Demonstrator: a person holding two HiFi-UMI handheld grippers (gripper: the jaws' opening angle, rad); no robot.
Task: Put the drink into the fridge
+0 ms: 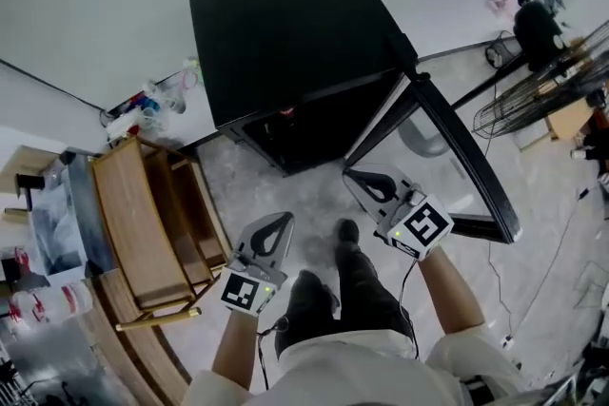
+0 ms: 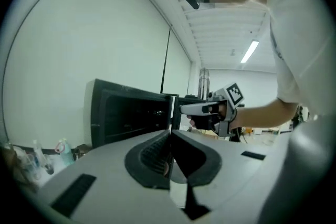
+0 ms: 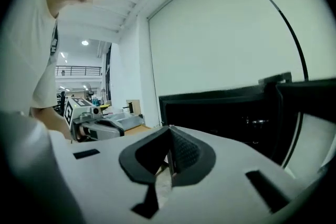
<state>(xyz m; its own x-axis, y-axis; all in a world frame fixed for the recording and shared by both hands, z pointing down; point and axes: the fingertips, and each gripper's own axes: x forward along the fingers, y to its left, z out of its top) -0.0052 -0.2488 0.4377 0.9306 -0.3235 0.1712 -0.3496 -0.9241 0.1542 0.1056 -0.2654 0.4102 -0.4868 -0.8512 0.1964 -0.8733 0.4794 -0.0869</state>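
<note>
Right now you stand facing the black fridge (image 1: 285,33), whose door (image 1: 457,157) hangs wide open to your right. You hold your left hand-held gripper (image 1: 276,225) low over the floor (image 1: 285,185) with its jaws pressed together and nothing between them. Your right hand-held gripper (image 1: 360,181) sits just beside the door's inner edge, jaws likewise closed and empty. A small reddish item (image 1: 285,112) shows just inside the fridge's dark opening; whether it is the drink cannot be told. A wooden shelf unit (image 1: 143,223) stands at your left.
</note>
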